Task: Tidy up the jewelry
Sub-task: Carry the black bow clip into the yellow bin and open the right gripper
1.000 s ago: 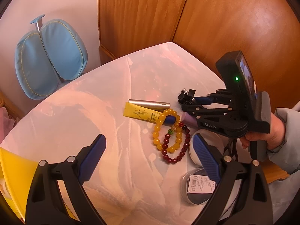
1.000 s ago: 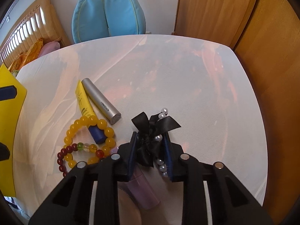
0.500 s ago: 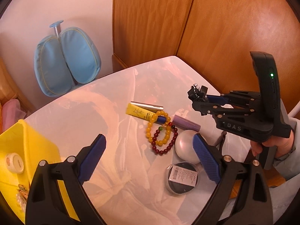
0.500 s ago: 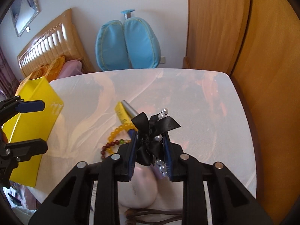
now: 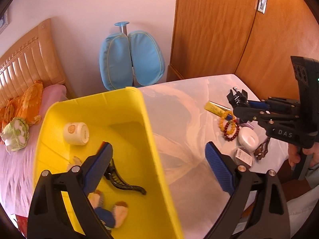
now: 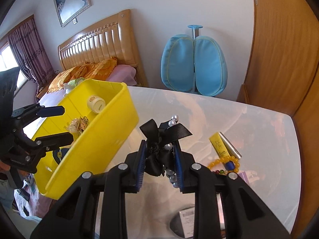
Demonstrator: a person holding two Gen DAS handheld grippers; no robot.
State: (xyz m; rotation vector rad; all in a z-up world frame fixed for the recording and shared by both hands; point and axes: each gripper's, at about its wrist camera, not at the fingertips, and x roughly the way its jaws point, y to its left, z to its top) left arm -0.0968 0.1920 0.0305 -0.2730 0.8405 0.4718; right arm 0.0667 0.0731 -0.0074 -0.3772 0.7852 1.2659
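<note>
My right hand-held gripper is clamped on a black ribbon bow with pearls, left of it my left hand-held gripper gapes empty above the yellow bin

yellow bin, blk bow w/ white pearls, blue chair

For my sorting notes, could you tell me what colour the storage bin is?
Bright yellow plastic bin, clearest in the left wrist view.

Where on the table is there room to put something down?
The wide bare table between the yellow bin and the yellow tube is free, up to its far edge. It is crowded near the bead bracelets, white case and round tin.
</note>
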